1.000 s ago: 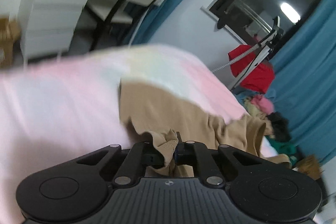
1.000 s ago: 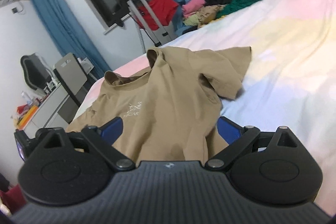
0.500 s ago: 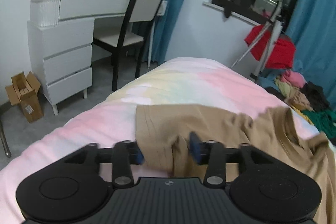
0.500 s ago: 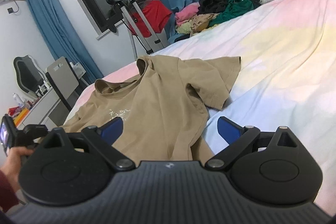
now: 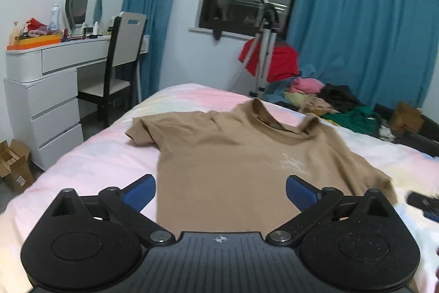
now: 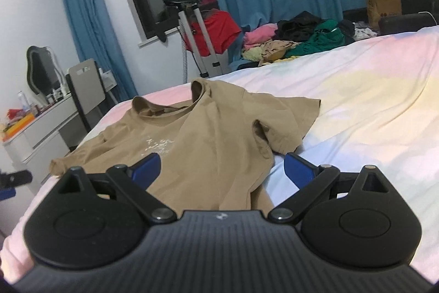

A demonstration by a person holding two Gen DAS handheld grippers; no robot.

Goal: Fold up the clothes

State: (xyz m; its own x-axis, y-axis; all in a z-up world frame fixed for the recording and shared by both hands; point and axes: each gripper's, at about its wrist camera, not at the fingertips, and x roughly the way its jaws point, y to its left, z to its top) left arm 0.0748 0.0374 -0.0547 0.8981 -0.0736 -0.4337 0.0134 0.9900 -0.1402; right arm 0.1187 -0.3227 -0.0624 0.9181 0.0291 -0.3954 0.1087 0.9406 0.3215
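A tan T-shirt lies front up on the pastel bedsheet, collar towards the window, sleeves spread. It also shows in the right wrist view, with its right sleeve rumpled. My left gripper is open and empty, above the shirt's lower part. My right gripper is open and empty, near the shirt's hem at its right side. The right gripper's tip shows at the right edge of the left wrist view.
A white dresser and a chair stand left of the bed. A garment steamer with a red cloth and a clothes pile lie beyond the bed. The bedsheet stretches right.
My left gripper let go of the shirt's edge, opened wide and drew back. The shirt now lies spread flatter. My right gripper stayed open and shifted slightly.
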